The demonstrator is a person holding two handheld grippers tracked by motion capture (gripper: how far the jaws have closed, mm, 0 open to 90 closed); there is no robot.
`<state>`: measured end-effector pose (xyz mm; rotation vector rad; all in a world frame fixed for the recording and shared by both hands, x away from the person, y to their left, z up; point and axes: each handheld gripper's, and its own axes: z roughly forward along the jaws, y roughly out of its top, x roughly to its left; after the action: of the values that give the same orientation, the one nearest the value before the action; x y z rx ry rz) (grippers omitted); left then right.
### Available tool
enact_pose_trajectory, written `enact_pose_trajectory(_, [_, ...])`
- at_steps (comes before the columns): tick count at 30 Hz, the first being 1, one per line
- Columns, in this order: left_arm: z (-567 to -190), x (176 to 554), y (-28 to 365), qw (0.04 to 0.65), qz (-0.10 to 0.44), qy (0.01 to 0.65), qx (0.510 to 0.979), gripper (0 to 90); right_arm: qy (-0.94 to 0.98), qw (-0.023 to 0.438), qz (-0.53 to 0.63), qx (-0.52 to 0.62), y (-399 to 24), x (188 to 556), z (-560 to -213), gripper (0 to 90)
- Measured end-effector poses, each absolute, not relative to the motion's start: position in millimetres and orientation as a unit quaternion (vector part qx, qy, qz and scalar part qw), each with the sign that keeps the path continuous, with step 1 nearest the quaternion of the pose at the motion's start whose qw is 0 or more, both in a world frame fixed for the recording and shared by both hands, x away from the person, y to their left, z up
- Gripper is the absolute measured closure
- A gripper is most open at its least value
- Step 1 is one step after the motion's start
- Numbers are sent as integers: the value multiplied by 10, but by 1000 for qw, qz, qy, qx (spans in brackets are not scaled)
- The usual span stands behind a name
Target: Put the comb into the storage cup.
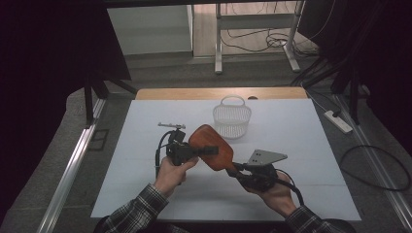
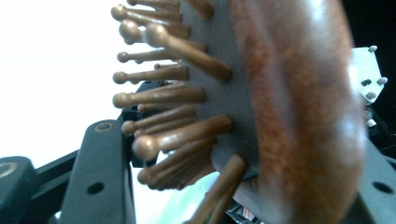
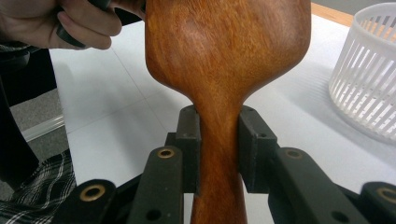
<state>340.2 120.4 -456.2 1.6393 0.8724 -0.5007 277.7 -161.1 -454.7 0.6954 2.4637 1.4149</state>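
Behind the hands, toward the far edge of the white worktop (image 1: 301, 160), a white slatted basket (image 1: 231, 120) stands upright with its handle up, near the brush (image 1: 212, 147) but apart from it. Nothing lies between the two.

The brush is held above the worktop, between both grippers. It is a paddle brush with a smooth reddish-brown wooden back, a narrow handle and a grey pad set with round-tipped wooden pins.

In the right gripper view, the right gripper (image 3: 219, 149) has its fingers (image 3: 189, 140) pressed on either side of the handle, gripping it. The left gripper (image 1: 182, 149) meets the brush head from the side; in its own view the head sits between its fingers (image 2: 105, 172), closed on pins and back.
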Motion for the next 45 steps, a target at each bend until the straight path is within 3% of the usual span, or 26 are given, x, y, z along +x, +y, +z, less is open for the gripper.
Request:
enact_pose_trajectory(9, [-4572,3395,1196,579,-228,376,687,520,841,113,473,236,-1601,2790,-4558,727])
enact_pose_trajectory(23, [-4506,3344,1161,580,-196,363,703,540,849,132,455,236,-1563,2784,-4552,705])
enact_pose_trajectory(32, [-4489,3351,1210,584,-186,367,700,541,851,145,444,238,-1538,2794,-4558,423])
enact_pose_trajectory(39, [-4486,3354,1221,580,-178,369,704,539,856,129,439,242,-1505,2816,-4574,243])
enact_pose_trajectory(40, [-4482,3353,1222,580,-177,369,705,539,855,134,438,243,-1501,2810,-4577,188])
enact_pose_trajectory(43, [-4475,3350,1223,579,-174,368,707,538,856,170,427,236,-1485,2765,-4577,135])
enact_pose_trajectory(45, [-4473,3351,1224,578,-174,368,707,538,860,162,425,234,-1478,2763,-4566,90])
